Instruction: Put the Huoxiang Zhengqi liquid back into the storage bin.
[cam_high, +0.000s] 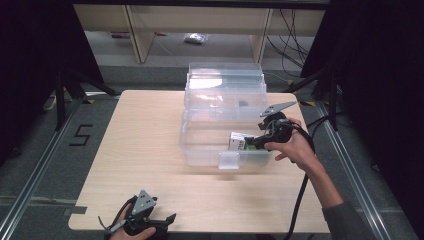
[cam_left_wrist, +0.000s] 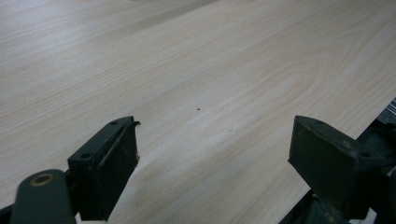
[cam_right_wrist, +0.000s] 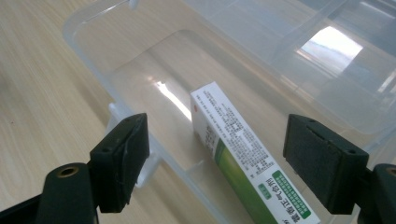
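A clear plastic bin (cam_high: 200, 150) stands on the wooden table (cam_high: 145, 165) with its lid (cam_high: 225, 82) tipped open behind it. A white and green carton (cam_high: 237, 141) lies on the bin's floor near the front right. In the right gripper view the carton (cam_right_wrist: 233, 154) runs lengthwise between the jaws, and neither pad touches it. My right gripper (cam_high: 252, 142) reaches into the bin from the right and is open (cam_right_wrist: 217, 135). My left gripper (cam_high: 167, 220) rests low at the table's front left edge, open (cam_left_wrist: 215, 135) with bare wood between its jaws.
A clear latch tab (cam_high: 229, 160) sticks out from the bin's front wall. Black stands (cam_high: 65, 90) and cables (cam_high: 320, 125) flank the table. Shelving (cam_high: 200, 20) lies beyond the far edge. The right gripper's cable (cam_high: 300, 200) trails off the front right.
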